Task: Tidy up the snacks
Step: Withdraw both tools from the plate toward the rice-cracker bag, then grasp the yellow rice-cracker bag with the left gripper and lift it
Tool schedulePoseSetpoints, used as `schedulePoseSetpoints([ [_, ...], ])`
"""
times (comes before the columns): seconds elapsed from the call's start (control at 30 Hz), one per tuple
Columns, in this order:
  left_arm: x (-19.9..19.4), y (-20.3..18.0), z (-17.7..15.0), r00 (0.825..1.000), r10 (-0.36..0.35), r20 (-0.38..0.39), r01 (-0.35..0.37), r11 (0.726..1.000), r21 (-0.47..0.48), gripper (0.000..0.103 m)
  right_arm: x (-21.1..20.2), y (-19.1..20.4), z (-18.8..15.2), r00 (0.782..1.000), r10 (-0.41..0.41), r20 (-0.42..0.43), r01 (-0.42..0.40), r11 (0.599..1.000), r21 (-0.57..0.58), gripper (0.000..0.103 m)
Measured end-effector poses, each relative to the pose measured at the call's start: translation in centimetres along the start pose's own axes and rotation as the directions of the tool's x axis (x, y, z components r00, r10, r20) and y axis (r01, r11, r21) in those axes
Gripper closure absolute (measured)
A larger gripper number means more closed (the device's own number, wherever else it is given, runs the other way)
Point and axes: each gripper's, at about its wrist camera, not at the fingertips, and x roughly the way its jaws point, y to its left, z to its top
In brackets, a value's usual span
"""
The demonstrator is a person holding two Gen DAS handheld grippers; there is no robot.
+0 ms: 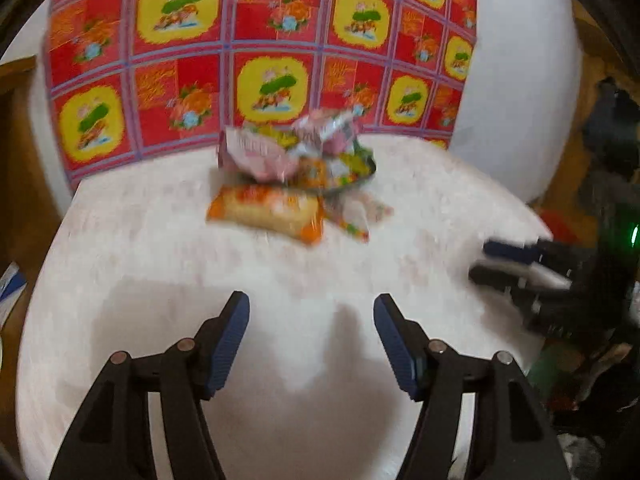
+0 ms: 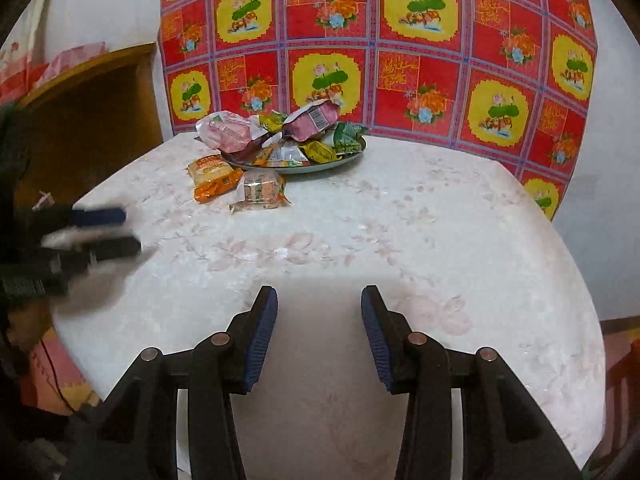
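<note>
1. White surface (image 2: 400, 220) with a faint pink flower pattern is carrying everything; a red and yellow patterned cloth (image 2: 380, 40) is hanging behind it.
2. Plate (image 2: 320, 166) is sitting near the far edge of the surface, close to the cloth, and is heaped with wrapped snacks (image 2: 280, 132): two pink packets on top, yellow and green ones below.
3. Orange packet (image 2: 214, 178) is lying on the surface just in front of the plate, at its left side.
4. Clear packet (image 2: 260, 191) is lying right beside the orange one, also off the plate.
5. Left gripper (image 1: 312, 320) is hovering over the near part of the surface, jaws standing wide apart with nothing between them.
6. Right gripper (image 2: 319, 312) is hovering likewise, jaws partly open and gripping nothing.
7. Both grippers are well apart from the snacks; the left wrist view is blurring.
</note>
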Motion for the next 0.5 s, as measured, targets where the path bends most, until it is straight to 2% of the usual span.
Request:
schedulePoseSetpoints([
  [0.07,0.3,1.1,1.5,0.998,-0.055,0.002,0.055,0.998,0.014,0.016,0.0,0.0,0.0,1.000,0.000,0.005,0.000,1.000,0.003,0.058],
  [0.13,1.2,2.5,3.3,0.992,-0.127,-0.025,0.128,0.991,0.029,0.016,0.1,0.0,-0.2,1.000,-0.002,0.017,0.002,1.000,0.000,0.056],
  [0.2,2.6,3.9,4.7,0.980,-0.188,-0.062,0.188,0.982,0.003,0.014,0.1,0.0,-0.3,1.000,-0.003,0.029,0.003,1.000,0.000,0.056],
  [0.27,4.2,5.0,5.5,0.973,-0.214,-0.090,0.211,0.977,-0.039,0.014,0.1,-0.1,-0.3,0.999,0.003,0.037,-0.003,1.000,0.001,0.056],
  [0.37,6.7,5.8,6.2,0.970,-0.187,-0.155,0.180,0.982,-0.058,0.014,0.2,-0.3,-0.2,0.998,0.015,0.053,-0.015,1.000,-0.002,0.056],
  [0.47,8.4,5.8,6.3,0.973,-0.128,-0.194,0.129,0.992,-0.010,0.012,0.3,-0.4,-0.2,0.998,0.021,0.063,-0.021,1.000,-0.009,0.056],
  [0.5,8.8,5.7,6.3,0.972,-0.119,-0.205,0.124,0.992,0.016,0.007,0.4,-0.4,-0.2,0.998,0.023,0.064,-0.023,1.000,-0.013,0.056],
])
